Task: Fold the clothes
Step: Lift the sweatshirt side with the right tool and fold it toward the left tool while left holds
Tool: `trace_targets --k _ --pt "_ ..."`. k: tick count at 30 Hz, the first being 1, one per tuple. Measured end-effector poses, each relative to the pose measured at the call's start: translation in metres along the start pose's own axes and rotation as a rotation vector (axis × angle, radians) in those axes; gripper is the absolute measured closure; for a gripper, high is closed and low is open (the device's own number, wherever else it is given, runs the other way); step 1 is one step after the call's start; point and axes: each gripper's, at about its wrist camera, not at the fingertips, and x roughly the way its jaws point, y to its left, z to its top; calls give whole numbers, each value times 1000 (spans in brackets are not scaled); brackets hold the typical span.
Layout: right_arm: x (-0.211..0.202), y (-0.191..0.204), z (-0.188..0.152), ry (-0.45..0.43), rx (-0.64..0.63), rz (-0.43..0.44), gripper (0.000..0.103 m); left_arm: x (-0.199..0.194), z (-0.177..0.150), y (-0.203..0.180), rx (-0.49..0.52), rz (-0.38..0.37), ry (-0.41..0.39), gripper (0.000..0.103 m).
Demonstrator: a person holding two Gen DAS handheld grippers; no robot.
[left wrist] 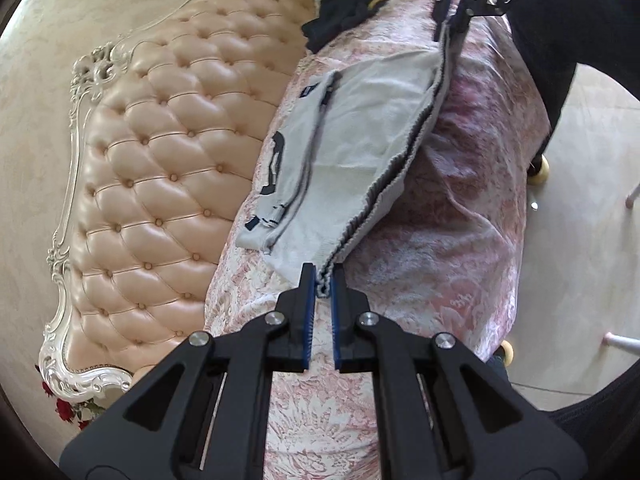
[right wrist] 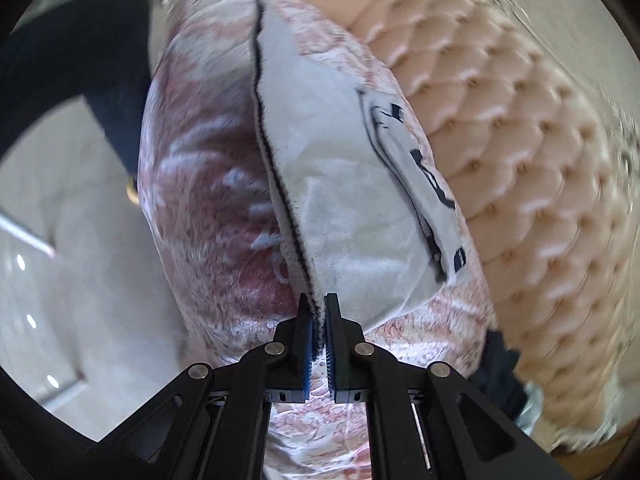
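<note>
I have the left gripper pinched on one end of the ribbed waistband of the grey shorts, and the right gripper clamped on the other end, so that edge runs taut between them, lifted off the bed. The rest of the shorts lies on the pink patterned blanket, its far edge just beside the tufted headboard. A pile of dark clothes sits farther along the bed. On the floor side the blanket is bare out to the mattress edge, leaving me open room there.
</note>
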Motion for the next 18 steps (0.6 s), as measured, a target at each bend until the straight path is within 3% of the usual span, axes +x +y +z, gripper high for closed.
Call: trace_targets --k 3,4,5,7,15,18 --pt "4 20 -2 -16 -97 -56 92 -1 -1 -2 -2 -2 2 94" --pt "5 27 -4 -22 -126 -73 80 -1 -1 -2 -3 -2 3 94" --pt "7 32 -5 -24 -153 -83 61 -1 -1 -3 -4 -3 4 94" --pt "10 39 -9 -26 -195 -98 40 -1 -2 -4 -6 -4 5 94" --pt "13 48 -12 -35 -223 -99 43 -3 -4 -8 -12 -8 11 94" --pt "14 62 -13 -36 -276 -133 57 -4 -5 -8 -16 -7 11 94"
